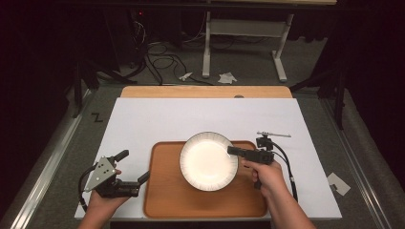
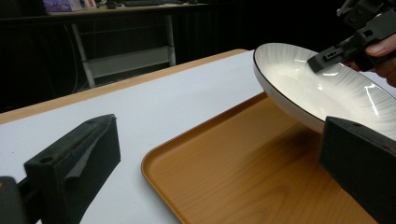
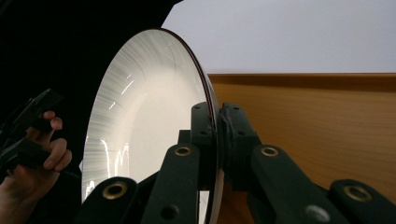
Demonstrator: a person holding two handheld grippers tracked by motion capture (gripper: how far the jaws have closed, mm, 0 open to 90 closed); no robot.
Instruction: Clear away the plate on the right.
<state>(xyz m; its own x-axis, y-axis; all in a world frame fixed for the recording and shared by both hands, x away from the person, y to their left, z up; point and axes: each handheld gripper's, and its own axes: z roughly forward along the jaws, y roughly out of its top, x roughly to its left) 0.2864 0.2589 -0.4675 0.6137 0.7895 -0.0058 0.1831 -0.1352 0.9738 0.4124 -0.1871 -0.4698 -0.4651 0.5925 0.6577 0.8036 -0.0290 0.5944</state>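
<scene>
Plate [image 1: 208, 161] on rim, over tray [image 1: 162, 191].
My right gripper [image 1: 232, 150] pinches its edge; left gripper [image 1: 136, 167] gapes empty. Keep it level, lower gently.

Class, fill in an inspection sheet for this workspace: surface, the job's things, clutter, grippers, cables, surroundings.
Surface: white sheet over a wooden table.
Job's things: white plate with dark rim, lifted above the wooden tray and tilted.
Clutter: small metal tool beyond the tray.
Grippers: right gripper clamped on the plate's rim; left gripper open, beside the tray.
Cables: black cable trailing from the right gripper; more cables on the floor.
Surroundings: white frame legs, paper scraps on the floor.
</scene>
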